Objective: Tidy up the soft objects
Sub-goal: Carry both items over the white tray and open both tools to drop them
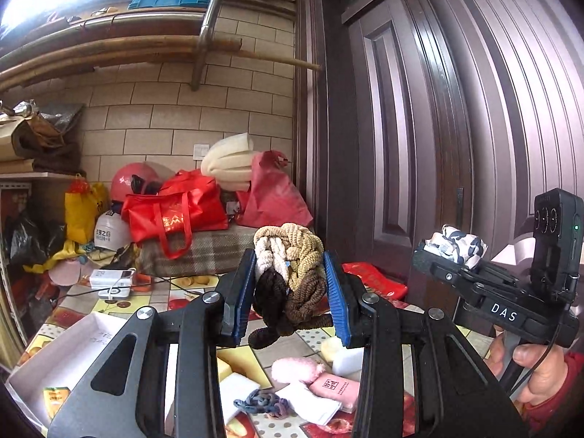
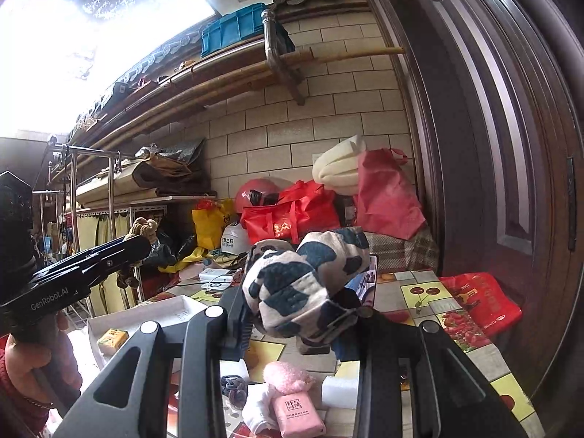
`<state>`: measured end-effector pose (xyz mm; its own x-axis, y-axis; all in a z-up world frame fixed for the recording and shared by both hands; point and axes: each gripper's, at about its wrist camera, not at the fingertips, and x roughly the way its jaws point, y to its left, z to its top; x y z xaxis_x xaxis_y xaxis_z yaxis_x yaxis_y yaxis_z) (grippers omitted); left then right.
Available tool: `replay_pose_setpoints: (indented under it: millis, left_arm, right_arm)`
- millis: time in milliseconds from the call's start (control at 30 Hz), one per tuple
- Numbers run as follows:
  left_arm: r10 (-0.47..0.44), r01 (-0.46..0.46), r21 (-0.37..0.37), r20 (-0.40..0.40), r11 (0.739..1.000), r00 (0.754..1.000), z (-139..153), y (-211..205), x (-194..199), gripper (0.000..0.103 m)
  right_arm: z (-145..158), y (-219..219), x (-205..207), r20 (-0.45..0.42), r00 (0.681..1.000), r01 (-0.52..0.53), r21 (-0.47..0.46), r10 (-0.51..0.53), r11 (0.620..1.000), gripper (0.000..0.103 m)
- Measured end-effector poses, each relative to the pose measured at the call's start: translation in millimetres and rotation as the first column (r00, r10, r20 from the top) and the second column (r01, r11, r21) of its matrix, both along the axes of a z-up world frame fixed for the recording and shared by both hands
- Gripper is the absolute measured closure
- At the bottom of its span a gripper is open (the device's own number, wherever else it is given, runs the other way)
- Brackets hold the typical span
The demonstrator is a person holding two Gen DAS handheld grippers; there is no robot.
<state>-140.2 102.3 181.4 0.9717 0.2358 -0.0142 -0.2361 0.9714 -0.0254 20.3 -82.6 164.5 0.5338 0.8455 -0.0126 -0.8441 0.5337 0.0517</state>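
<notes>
My left gripper [image 1: 290, 284] is shut on a bundle of brown, tan and cream hair ties [image 1: 292, 270], held well above the table. My right gripper [image 2: 299, 310] is shut on a balled white cloth with dark blue patches [image 2: 303, 284], also raised; this cloth shows in the left wrist view [image 1: 458, 242] at the right. On the table below lie a pink fluffy piece [image 1: 297, 370], a pink packet [image 1: 337, 388], a white foam block [image 1: 346, 361], a grey-blue hair tie [image 1: 261, 401] and a white cloth [image 1: 314, 403].
A white shallow box [image 1: 54, 357] with a yellow packet [image 2: 113, 339] sits at the left of the fruit-patterned table [image 2: 419, 292]. Red bags [image 1: 175, 211], a helmet and clutter stand at the back. A dark wooden door [image 1: 456, 109] is on the right.
</notes>
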Motion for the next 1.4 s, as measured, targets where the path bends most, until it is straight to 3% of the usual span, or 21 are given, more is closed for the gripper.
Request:
replay_pose_setpoints:
  millis: [200,267,300,367,400,467,500,533,600,633,667,733,867,1000,1133,1300,1400]
  left_arm:
    - [-0.012,0.012,-0.009,-0.008,1.000,1.000,0.5,0.0,-1.1,0.067]
    - [-0.088,0.087,-0.046,-0.008,0.995,0.996,0.8,4.0,-1.8,0.067]
    - [-0.183,0.182,-0.099,0.003,0.978,0.983,0.8,9.5,-2.8,0.067]
    - [-0.389,0.389,-0.270,0.056,0.881,0.920,-0.7,27.4,-0.7,0.067]
    - [-0.420,0.424,-0.327,0.088,0.845,0.903,-2.0,35.4,-1.1,0.067]
    - [-0.418,0.433,-0.372,0.125,0.821,0.900,-3.6,46.8,-3.4,0.067]
    - [-0.386,0.402,-0.370,0.120,0.837,0.915,-4.0,49.1,-5.0,0.067]
    - [-0.329,0.342,-0.329,0.095,0.880,0.939,-1.6,45.6,-8.3,0.067]
    - [-0.148,0.151,-0.138,0.031,0.979,0.989,3.6,25.2,-15.7,0.067]
    - [-0.055,0.056,-0.042,0.024,0.998,0.998,5.5,15.5,-19.8,0.067]
    - [-0.002,0.001,0.015,0.034,1.000,0.999,6.4,11.6,-24.0,0.067]
    - [0.055,-0.056,0.014,0.051,0.998,0.997,9.9,20.6,-33.9,0.067]
    - [0.204,-0.199,-0.073,0.067,0.977,0.977,15.4,61.9,-56.4,0.067]
    - [0.329,-0.318,-0.147,0.062,0.937,0.942,11.2,99.0,-85.3,0.066]
    - [0.427,-0.418,-0.167,0.019,0.893,0.904,-0.2,127.7,-100.3,0.066]
    - [0.489,-0.496,-0.208,-0.086,0.843,0.868,-22.2,163.9,-106.0,0.065]
    - [0.485,-0.507,-0.235,-0.146,0.829,0.862,-37.4,182.8,-100.9,0.065]
  right_arm:
    - [0.4,-0.6,-7.1,0.036,0.999,0.013,-0.012,-0.013,1.000,0.070]
    - [-0.5,2.6,-15.7,0.093,0.995,0.030,-0.035,-0.026,0.999,0.070]
    - [-0.6,4.5,-21.1,0.135,0.990,0.044,-0.047,-0.037,0.998,0.070]
    - [-0.3,5.5,-30.0,0.214,0.975,0.080,-0.053,-0.067,0.995,0.070]
    - [2.0,3.6,-29.6,0.228,0.970,0.099,-0.043,-0.087,0.994,0.070]
    - [9.7,-6.1,-14.5,0.134,0.989,0.062,0.000,-0.061,0.998,0.070]
    - [12.0,-9.6,-4.5,0.064,0.998,0.027,0.018,-0.029,0.999,0.070]
    - [12.3,-8.5,-1.8,0.047,0.998,0.028,0.011,-0.029,1.000,0.070]
    - [5.9,2.9,-20.5,0.187,0.980,0.083,-0.048,-0.073,0.995,0.070]
    - [2.1,8.6,-30.7,0.249,0.965,0.100,-0.072,-0.079,0.992,0.070]
    - [1.0,12.0,-35.5,0.266,0.962,0.091,-0.080,-0.067,0.993,0.070]
    - [5.8,14.9,-30.8,0.199,0.980,0.027,-0.065,-0.014,0.998,0.070]
    - [12.0,37.0,-16.7,0.050,0.993,-0.101,-0.069,0.105,0.992,0.070]
    - [9.6,71.8,-28.5,0.075,0.985,-0.144,-0.123,0.154,0.982,0.070]
    - [4.5,108.7,-39.4,0.030,0.968,-0.242,-0.176,0.251,0.954,0.070]
    - [-10.0,163.3,-53.5,-0.023,0.938,-0.338,-0.269,0.345,0.902,0.070]
    - [-24.1,201.1,-57.4,-0.065,0.923,-0.380,-0.328,0.380,0.865,0.070]
